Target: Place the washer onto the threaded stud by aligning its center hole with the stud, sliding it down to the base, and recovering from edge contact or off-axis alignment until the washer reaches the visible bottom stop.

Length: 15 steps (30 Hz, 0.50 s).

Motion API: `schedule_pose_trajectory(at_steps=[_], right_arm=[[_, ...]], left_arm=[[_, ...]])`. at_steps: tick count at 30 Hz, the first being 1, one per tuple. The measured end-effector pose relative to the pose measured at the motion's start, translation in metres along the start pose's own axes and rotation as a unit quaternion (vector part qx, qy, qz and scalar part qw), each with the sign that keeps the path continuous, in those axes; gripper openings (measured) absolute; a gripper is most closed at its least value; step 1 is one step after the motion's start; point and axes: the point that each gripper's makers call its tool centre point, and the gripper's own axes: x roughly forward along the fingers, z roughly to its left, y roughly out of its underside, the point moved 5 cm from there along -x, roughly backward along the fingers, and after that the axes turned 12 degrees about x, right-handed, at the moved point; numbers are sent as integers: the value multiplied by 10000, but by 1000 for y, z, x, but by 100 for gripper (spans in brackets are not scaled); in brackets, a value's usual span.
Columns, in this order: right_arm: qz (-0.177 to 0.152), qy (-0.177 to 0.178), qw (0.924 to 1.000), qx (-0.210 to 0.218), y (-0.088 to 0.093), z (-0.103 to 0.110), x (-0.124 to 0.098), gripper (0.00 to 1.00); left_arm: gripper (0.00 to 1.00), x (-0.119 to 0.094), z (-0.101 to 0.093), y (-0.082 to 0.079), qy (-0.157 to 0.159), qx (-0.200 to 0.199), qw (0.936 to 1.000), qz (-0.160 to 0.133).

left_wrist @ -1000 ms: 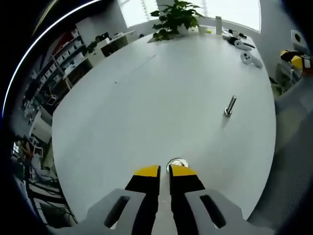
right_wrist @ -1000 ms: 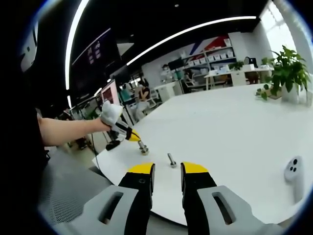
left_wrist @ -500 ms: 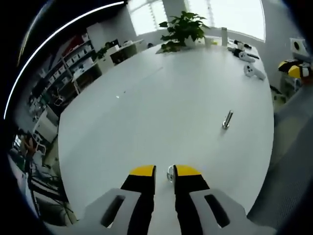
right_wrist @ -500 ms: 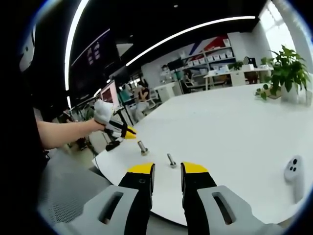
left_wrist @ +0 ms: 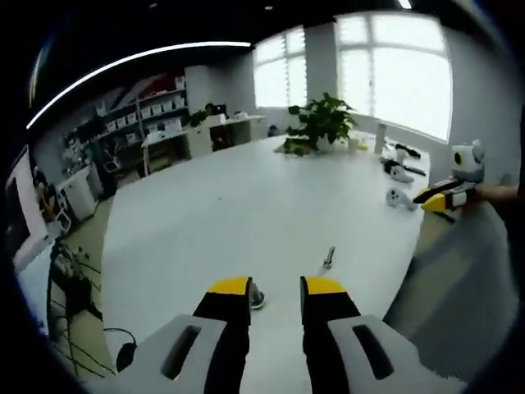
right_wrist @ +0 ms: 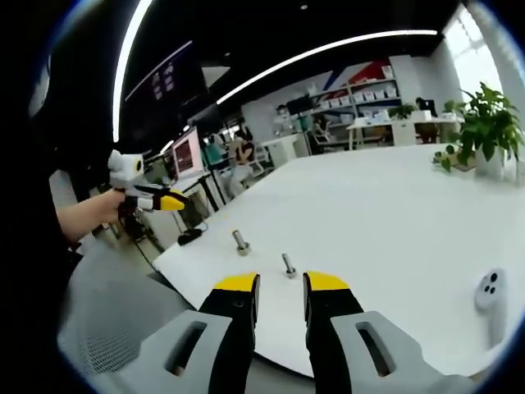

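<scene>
Resting on the table (left_wrist: 246,213), washer (left_wrist: 255,299) just beyond the empty, narrowly parted left tool (left_wrist: 267,286)

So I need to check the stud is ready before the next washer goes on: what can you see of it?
The stud is a short grey metal post standing upright on the white table, near its edge. It has a wider collar at the top and bottom; threads are too small to make out. A bolt stands apart beside it. Nothing touches the stud.
</scene>
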Motion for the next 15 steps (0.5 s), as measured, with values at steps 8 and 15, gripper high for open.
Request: schedule_pose_trajectory(at_steps=[8, 15], right_arm=[[53, -2, 10000, -25, 2, 0, 0, 24], [91, 105, 9999, -33, 3, -3, -2, 24]], left_arm=[[52, -43, -5, 14, -907, -667, 9895, -902], [61, -52, -26, 32, -865, -1216, 9838, -994]])
